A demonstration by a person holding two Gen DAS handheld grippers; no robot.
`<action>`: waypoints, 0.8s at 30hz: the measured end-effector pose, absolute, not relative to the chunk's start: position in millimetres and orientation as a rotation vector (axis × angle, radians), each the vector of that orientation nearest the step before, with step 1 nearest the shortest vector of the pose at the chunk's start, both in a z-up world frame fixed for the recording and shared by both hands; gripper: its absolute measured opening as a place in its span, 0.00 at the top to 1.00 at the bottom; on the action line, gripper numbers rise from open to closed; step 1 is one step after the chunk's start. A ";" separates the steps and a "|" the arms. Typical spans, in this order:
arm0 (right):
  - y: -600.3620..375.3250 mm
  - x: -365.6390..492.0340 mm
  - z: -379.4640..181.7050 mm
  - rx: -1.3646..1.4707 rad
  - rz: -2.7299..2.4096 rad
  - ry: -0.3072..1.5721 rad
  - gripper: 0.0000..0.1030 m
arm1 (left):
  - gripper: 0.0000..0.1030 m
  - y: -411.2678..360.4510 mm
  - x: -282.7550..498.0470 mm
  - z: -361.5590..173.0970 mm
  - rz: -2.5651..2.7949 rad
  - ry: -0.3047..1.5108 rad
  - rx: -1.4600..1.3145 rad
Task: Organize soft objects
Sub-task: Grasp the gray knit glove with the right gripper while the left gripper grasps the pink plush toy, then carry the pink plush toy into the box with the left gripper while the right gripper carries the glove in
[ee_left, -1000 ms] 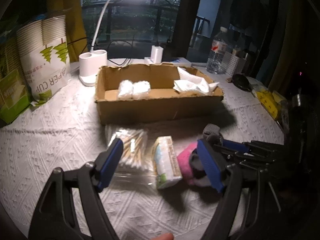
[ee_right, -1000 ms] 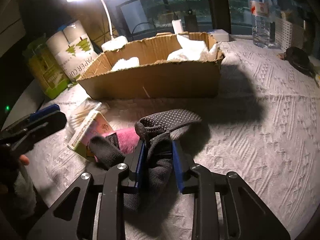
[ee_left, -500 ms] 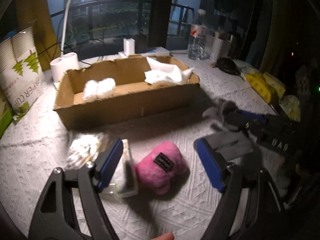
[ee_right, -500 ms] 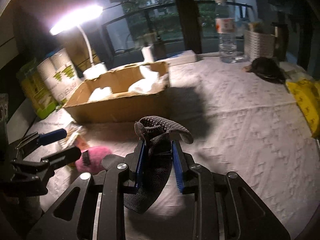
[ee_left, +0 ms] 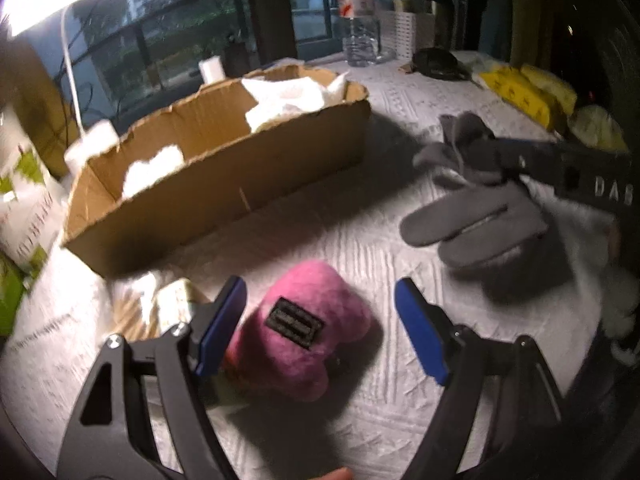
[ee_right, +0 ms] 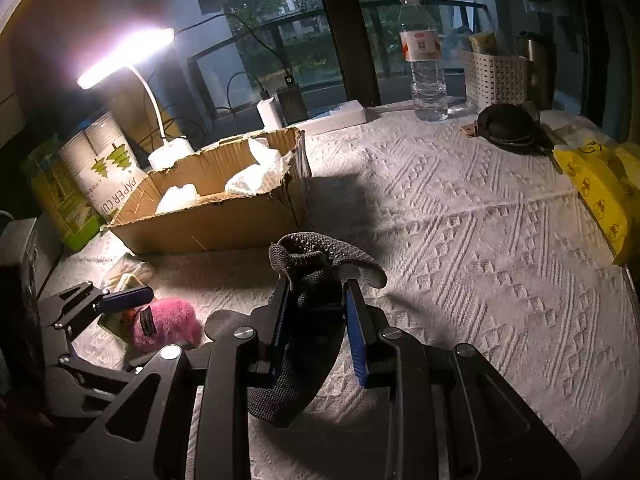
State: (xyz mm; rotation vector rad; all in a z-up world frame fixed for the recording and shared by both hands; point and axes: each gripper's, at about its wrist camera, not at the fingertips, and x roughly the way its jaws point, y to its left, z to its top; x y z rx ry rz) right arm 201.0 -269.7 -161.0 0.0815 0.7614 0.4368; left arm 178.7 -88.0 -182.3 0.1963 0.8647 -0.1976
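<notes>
A pink plush toy (ee_left: 304,324) with a black label lies on the white tablecloth. My left gripper (ee_left: 316,328) is open and straddles it. The left pad is close to the toy's side and the right pad stands clear of it. My right gripper (ee_right: 316,320) is shut on a grey knitted glove (ee_right: 316,264). It holds the glove (ee_left: 476,224) above the cloth, to the right of the toy (ee_right: 164,322). Behind them stands an open cardboard box (ee_left: 224,184) with white soft wads (ee_left: 288,96) inside.
A tissue pack (ee_left: 176,304) and a bag of cotton swabs (ee_right: 124,272) lie just left of the toy. A lit desk lamp (ee_right: 124,56) and a paper cup sleeve (ee_right: 108,168) stand at the back left. A water bottle (ee_right: 424,52), white basket (ee_right: 496,80), black pouch (ee_right: 508,124) and yellow packs (ee_right: 600,188) are on the right.
My right gripper lifted the glove off the pink toy and carried it right. My left gripper swung from the swabs and tissue pack to straddle the uncovered toy.
</notes>
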 end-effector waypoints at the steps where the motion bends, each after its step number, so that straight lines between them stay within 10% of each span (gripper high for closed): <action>1: -270.0 201.3 -160.2 0.083 0.438 0.759 0.73 | 0.25 -88.6 177.8 -182.2 -0.212 0.862 0.201; 24: -258.5 194.0 -140.0 0.068 0.461 0.720 0.73 | 0.55 -71.7 170.6 -169.1 -0.279 0.855 0.094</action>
